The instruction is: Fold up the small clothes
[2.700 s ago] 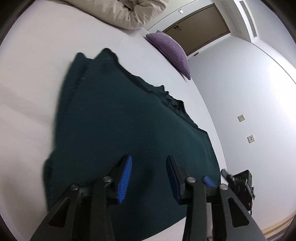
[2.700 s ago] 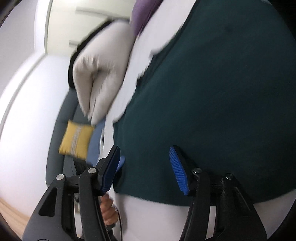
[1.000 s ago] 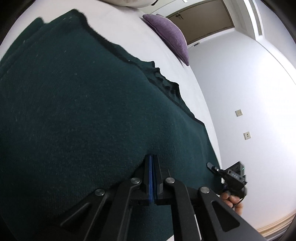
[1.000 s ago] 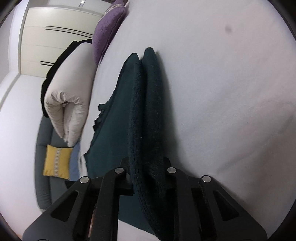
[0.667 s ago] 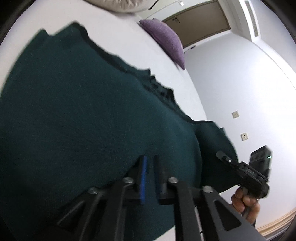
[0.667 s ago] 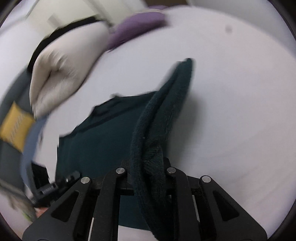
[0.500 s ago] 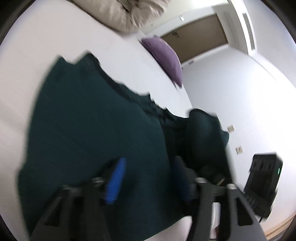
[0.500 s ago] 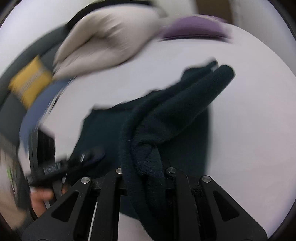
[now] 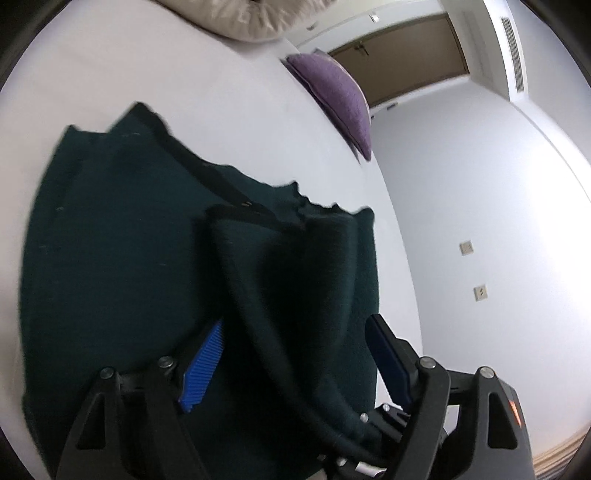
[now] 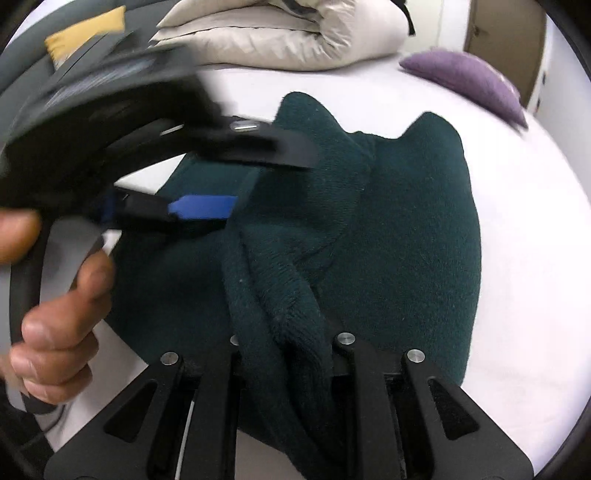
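Note:
A dark green knit garment (image 9: 122,258) lies on the white bed (image 9: 184,81). It also shows in the right wrist view (image 10: 413,236). My right gripper (image 10: 286,339) is shut on a bunched edge of the garment and holds it up over the flat part. That lifted fold (image 9: 295,295) hangs between the fingers of my left gripper (image 9: 295,354), which is open with blue pads. The left gripper also shows blurred in the right wrist view (image 10: 207,177), held by a hand (image 10: 55,317).
A purple cushion (image 9: 332,96) lies at the far edge of the bed. A rolled beige duvet (image 10: 288,33) lies at the head. A yellow cushion (image 10: 85,29) sits on a grey sofa beyond. A white wall (image 9: 480,221) with sockets stands right.
My left gripper has let go of the garment and opened. My right gripper has carried its pinched edge across over the flat part, toward the left gripper.

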Motion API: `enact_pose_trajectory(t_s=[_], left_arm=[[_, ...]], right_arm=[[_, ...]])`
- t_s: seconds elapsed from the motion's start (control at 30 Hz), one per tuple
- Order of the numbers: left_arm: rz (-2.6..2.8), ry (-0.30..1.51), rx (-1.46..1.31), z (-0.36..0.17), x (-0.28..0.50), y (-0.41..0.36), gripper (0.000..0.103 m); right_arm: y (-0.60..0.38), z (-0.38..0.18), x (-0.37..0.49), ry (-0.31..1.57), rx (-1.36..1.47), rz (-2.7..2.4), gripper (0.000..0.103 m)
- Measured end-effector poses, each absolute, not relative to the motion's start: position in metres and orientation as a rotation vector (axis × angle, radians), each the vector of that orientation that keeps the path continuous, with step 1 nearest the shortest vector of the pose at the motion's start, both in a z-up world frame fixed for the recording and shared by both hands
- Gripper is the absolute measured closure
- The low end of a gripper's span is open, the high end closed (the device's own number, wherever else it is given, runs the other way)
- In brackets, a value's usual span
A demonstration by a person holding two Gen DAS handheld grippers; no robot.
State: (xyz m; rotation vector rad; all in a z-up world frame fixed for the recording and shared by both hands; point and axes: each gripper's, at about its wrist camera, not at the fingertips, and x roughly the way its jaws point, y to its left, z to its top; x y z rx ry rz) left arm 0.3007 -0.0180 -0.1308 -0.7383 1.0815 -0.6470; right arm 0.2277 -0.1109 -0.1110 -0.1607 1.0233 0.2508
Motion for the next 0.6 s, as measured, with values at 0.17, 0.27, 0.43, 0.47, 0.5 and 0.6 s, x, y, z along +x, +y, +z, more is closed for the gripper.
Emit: enact_pose_trajectory(t_s=[0.17, 0.27, 0.43, 0.47, 0.5, 0.6], left_arm=[[-0.672, 1.095, -0.738, -0.129, 0.294, -0.023, 0.018], [-0.659, 1.118, -0.728, -0.133, 0.298, -0.027, 0.022], [-0.647, 1.155, -0.722, -0.139, 0.301, -0.030, 0.056], [-0.644, 1.163, -0.703, -0.140, 0.301, -0.032, 0.068], [-0.640, 1.167, -0.688, -0.140, 0.300, -0.032, 0.078], [-0.639, 1.167, -0.694, -0.141, 0.297, -0.026, 0.087]], right_arm=[[-0.110, -0.115, 0.212, 0.972, -0.268, 0.264, 0.086], [-0.114, -0.112, 0.208, 0.950, -0.279, 0.287, 0.084], [-0.126, -0.104, 0.178, 0.912, -0.294, 0.369, 0.075], [-0.132, -0.102, 0.170, 0.903, -0.300, 0.386, 0.075], [-0.135, -0.100, 0.168, 0.902, -0.296, 0.398, 0.075], [-0.161, -0.085, 0.151, 0.895, -0.188, 0.458, 0.075]])
